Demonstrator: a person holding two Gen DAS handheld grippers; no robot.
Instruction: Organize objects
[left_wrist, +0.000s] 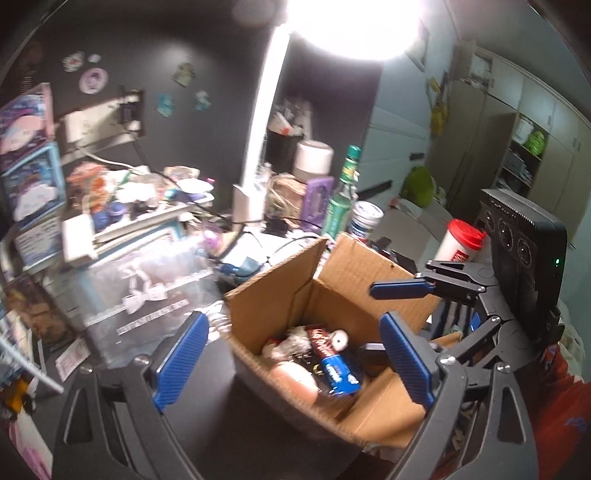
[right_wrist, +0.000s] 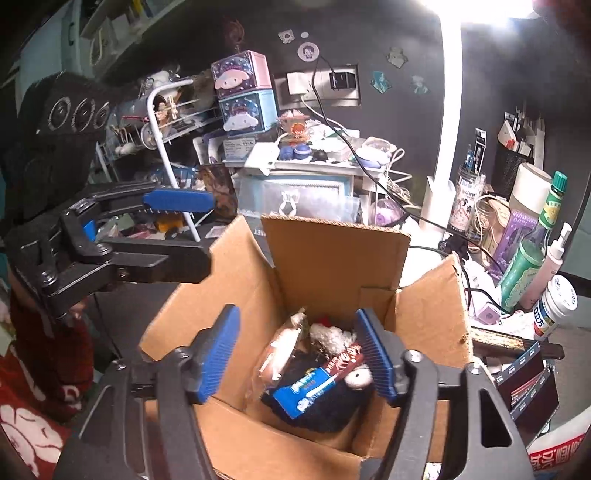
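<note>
both claws, left claw (left_wrist: 291, 363) and right claw (right_wrist: 299, 363), gape empty over the cardboard box (right_wrist: 332, 254), its blue packet (right_wrist: 310, 387) lying slantwise.

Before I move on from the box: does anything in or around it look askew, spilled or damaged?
Nothing looks spilled or broken. The cardboard box stands upright with its flaps open, and the packets inside lie in a loose jumble rather than stacked. Both tongs, left and right, hang open above it, holding nothing.

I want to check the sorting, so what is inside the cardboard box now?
The cardboard box holds a blue packet, a dark brown wrapper, a white fluffy item and a clear bag. Anything beneath them is covered.
</note>
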